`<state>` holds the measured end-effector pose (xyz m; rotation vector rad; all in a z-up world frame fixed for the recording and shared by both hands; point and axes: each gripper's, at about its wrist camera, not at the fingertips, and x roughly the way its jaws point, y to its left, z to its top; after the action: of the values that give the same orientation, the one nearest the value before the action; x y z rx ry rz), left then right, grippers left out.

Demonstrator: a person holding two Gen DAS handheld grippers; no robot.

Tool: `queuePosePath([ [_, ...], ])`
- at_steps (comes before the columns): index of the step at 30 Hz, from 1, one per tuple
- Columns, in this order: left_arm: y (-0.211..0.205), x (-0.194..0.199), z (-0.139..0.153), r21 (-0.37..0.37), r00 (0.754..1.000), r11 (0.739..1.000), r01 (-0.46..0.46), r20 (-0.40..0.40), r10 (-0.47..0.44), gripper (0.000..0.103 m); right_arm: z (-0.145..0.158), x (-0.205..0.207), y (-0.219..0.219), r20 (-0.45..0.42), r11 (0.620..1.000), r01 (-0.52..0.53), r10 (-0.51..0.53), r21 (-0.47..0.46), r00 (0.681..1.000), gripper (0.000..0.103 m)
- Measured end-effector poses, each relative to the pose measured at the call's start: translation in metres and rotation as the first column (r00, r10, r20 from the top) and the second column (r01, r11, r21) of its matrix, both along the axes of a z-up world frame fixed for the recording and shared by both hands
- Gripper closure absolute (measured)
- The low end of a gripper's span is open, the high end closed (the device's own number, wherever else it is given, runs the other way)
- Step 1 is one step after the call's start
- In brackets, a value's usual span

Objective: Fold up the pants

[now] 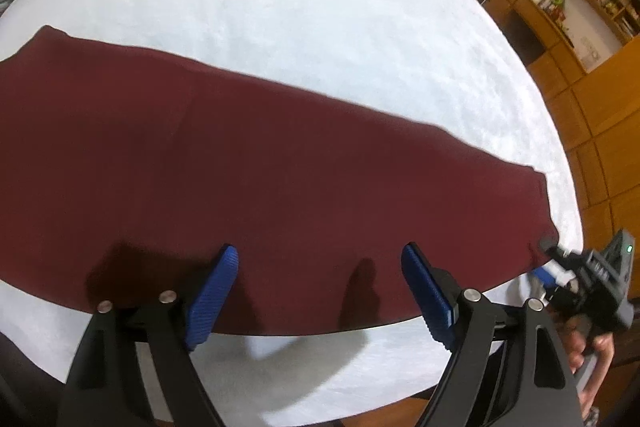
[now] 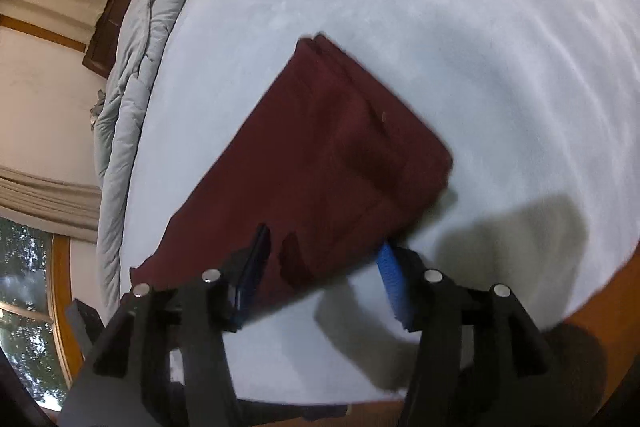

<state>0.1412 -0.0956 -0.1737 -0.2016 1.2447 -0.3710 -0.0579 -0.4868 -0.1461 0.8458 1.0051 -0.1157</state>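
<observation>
The dark red pants lie flat on the pale blue bed cover, folded lengthwise into one long band that runs across the bed near its front edge. My left gripper hangs over the near long edge of the band, its blue pads standing wide apart, and no cloth is pinched between them. My right gripper is at one end of the pants; its jaws are parted and the corner of the fabric sits between the two pads, but I see no pad pressing on it. In the left wrist view the right gripper appears at the right end of the band, with my hand on its handle. A grey duvet is bunched along the far side of the bed.
</observation>
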Motion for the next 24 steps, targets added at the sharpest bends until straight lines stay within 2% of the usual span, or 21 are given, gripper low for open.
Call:
queuePosePath([
  [1,0.001,0.000,0.002,-0.002,1.000,1.000,-0.001,0.003,0.001,0.018,0.001,0.003,0.005,-0.009,1.000,-0.006,0.006,-0.004,1.000,0.045],
  [5,0.010,0.002,0.001,-0.001,1.000,1.000,-0.014,0.001,0.014,0.018,-0.004,0.012,0.032,-0.050,0.999,-0.044,0.043,-0.013,0.998,0.042],
  [7,0.013,0.005,-0.002,-0.001,1.000,1.000,-0.028,-0.012,0.028,0.018,-0.006,0.015,0.035,-0.043,0.999,-0.037,0.036,-0.015,0.998,0.040],
  [10,0.020,0.005,-0.006,-0.006,0.999,0.999,-0.045,-0.020,0.044,0.018,-0.013,0.022,0.025,-0.010,1.000,-0.010,0.010,0.025,1.000,0.040],
  [14,0.027,0.006,-0.009,-0.020,0.998,0.998,-0.060,-0.019,0.059,0.018,-0.025,0.039,0.003,0.064,0.989,0.040,-0.049,0.140,0.997,0.043],
  [15,0.028,0.006,-0.010,-0.026,0.998,0.998,-0.062,-0.020,0.062,0.018,-0.026,0.043,0.000,0.075,0.985,0.047,-0.060,0.166,0.995,0.045],
  [17,0.031,0.007,-0.009,-0.029,0.997,0.997,-0.074,-0.022,0.073,0.018,-0.025,0.046,-0.003,0.114,0.984,0.041,-0.062,0.176,0.992,0.060],
  [18,0.032,0.008,-0.009,-0.033,0.997,0.996,-0.078,-0.024,0.077,0.018,-0.022,0.046,-0.003,0.137,0.986,0.028,-0.051,0.163,0.989,0.080],
  [20,0.033,0.009,-0.009,-0.037,0.996,0.996,-0.082,-0.027,0.081,0.018,-0.011,0.045,-0.004,0.216,0.985,-0.020,-0.018,0.171,0.976,0.085],
  [24,0.038,0.013,-0.005,-0.033,0.995,0.995,-0.096,-0.018,0.095,0.018,0.021,0.049,0.001,0.292,0.995,-0.080,0.057,0.065,0.955,0.088],
])
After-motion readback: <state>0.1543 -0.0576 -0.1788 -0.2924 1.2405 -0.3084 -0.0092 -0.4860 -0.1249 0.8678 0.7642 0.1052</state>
